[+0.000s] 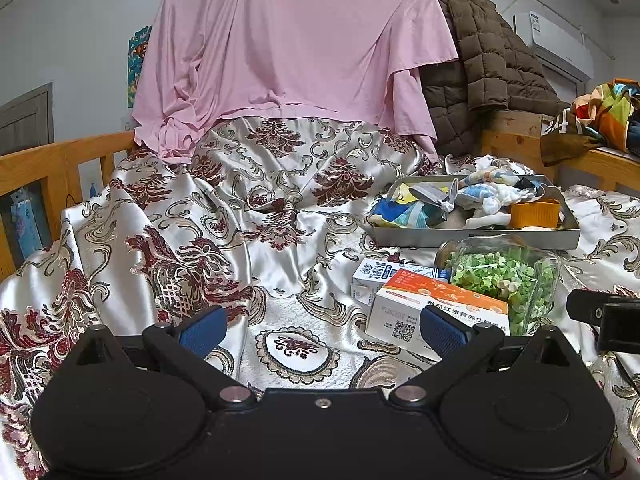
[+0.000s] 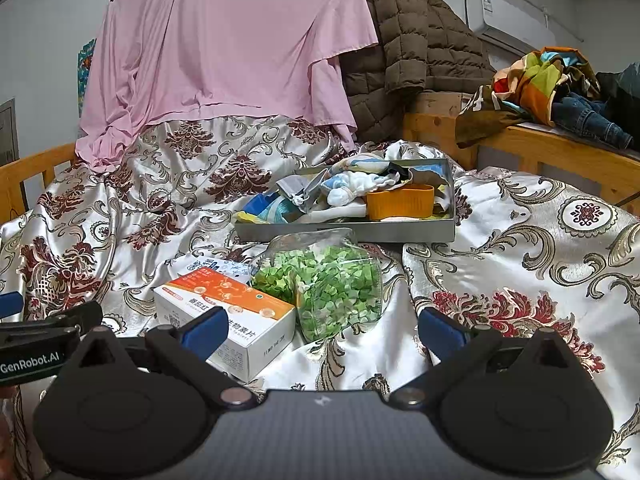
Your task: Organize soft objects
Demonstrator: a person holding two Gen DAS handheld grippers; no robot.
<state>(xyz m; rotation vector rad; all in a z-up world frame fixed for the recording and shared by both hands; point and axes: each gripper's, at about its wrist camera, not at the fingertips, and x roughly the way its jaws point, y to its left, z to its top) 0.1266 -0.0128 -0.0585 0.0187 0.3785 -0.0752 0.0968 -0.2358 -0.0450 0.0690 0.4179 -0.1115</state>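
A grey metal tray (image 1: 472, 237) (image 2: 344, 233) lies on the patterned satin bedspread (image 1: 260, 216) (image 2: 520, 248). It holds soft items: a blue-and-white plush toy (image 1: 486, 196) (image 2: 352, 189), a grey drawstring pouch (image 1: 430, 192) (image 2: 300, 186), colourful cloths (image 1: 400, 210) (image 2: 264, 206) and an orange container (image 1: 535, 213) (image 2: 400, 201). My left gripper (image 1: 322, 330) is open and empty, low over the bedspread. My right gripper (image 2: 322, 330) is open and empty, near the boxes and the bag.
In front of the tray lie a clear bag of green pieces (image 1: 504, 280) (image 2: 336, 284), an orange-and-white box (image 1: 432, 308) (image 2: 228, 312) and a blue-and-white carton (image 1: 376, 276) (image 2: 212, 266). A pink sheet (image 1: 288, 48), a brown quilted jacket (image 1: 480, 64) and wooden rails (image 1: 48, 164) surround the bed.
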